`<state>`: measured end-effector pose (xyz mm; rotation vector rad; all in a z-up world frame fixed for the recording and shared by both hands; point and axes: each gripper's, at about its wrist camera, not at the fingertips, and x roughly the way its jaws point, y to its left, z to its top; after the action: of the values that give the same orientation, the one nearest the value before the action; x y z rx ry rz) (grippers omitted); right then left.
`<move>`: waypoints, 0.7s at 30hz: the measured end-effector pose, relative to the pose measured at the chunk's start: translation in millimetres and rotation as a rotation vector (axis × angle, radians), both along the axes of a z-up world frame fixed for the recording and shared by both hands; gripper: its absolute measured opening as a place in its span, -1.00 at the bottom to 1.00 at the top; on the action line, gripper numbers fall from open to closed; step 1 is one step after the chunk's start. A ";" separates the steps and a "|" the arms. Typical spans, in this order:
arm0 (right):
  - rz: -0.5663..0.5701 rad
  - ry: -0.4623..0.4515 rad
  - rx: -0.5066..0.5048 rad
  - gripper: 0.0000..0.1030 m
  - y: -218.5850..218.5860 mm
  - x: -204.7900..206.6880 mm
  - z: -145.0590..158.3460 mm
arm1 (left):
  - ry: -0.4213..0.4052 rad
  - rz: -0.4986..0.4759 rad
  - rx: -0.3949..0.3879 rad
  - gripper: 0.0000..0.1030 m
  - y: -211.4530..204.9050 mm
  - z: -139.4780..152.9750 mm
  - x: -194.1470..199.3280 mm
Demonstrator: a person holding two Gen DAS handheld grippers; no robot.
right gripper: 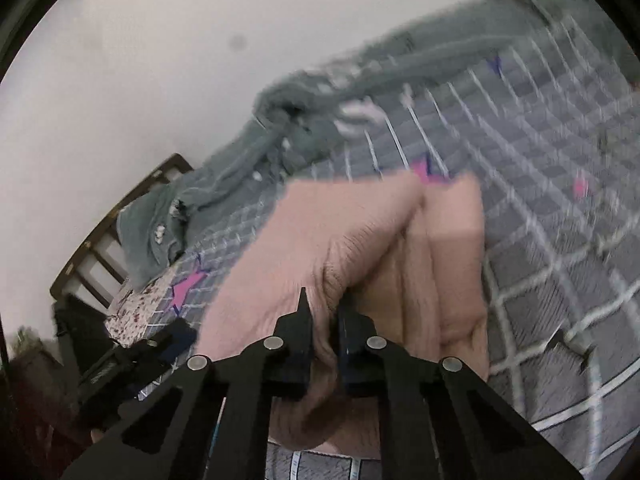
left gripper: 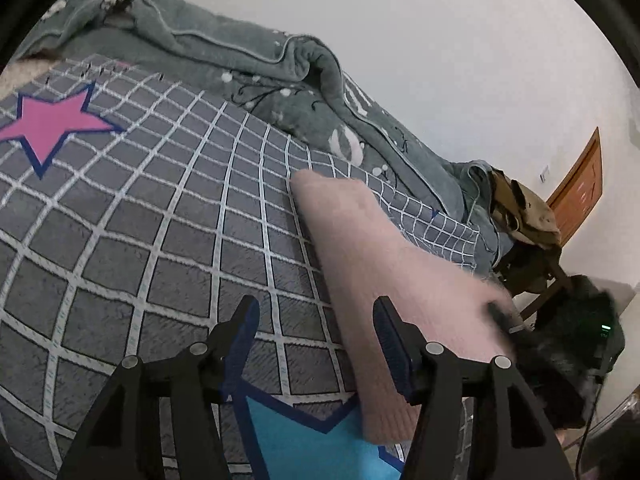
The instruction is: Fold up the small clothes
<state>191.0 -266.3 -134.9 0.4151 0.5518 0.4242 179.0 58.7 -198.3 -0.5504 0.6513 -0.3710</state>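
right hand-held gripper (right gripper: 323, 320) pinching the pink garment (right gripper: 360, 240) above the bed (right gripper: 560, 240), left hand-held gripper (left gripper: 316, 320) spread, nothing between

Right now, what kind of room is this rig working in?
Most likely a bedroom. The work surface is a bed with a grey grid-pattern sheet, a rumpled grey-green blanket lies along the white wall, and a wooden slatted bed frame shows at one end.
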 end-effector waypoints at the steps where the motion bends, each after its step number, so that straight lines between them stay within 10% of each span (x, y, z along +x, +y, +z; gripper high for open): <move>1: 0.002 -0.052 0.009 -0.83 -4.2 -8.1 9.1 | -0.002 -0.001 -0.005 0.10 0.4 -0.2 -0.7; 4: -0.076 -0.139 -0.018 -0.83 -17.6 -27.0 22.1 | -0.019 -0.009 -0.006 0.11 -0.5 1.4 -3.3; 10: -0.093 0.173 -0.133 -0.73 -13.2 9.4 -28.3 | -0.057 -0.063 0.013 0.15 -14.6 8.6 -11.5; 21: -0.033 0.066 -0.161 -0.44 -17.0 -23.2 -10.8 | -0.076 -0.152 0.121 0.25 -67.2 15.3 -26.0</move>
<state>167.8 -283.3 -145.8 0.2837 0.6375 0.3324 153.0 -8.5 -183.0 -0.3708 0.6399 -0.4895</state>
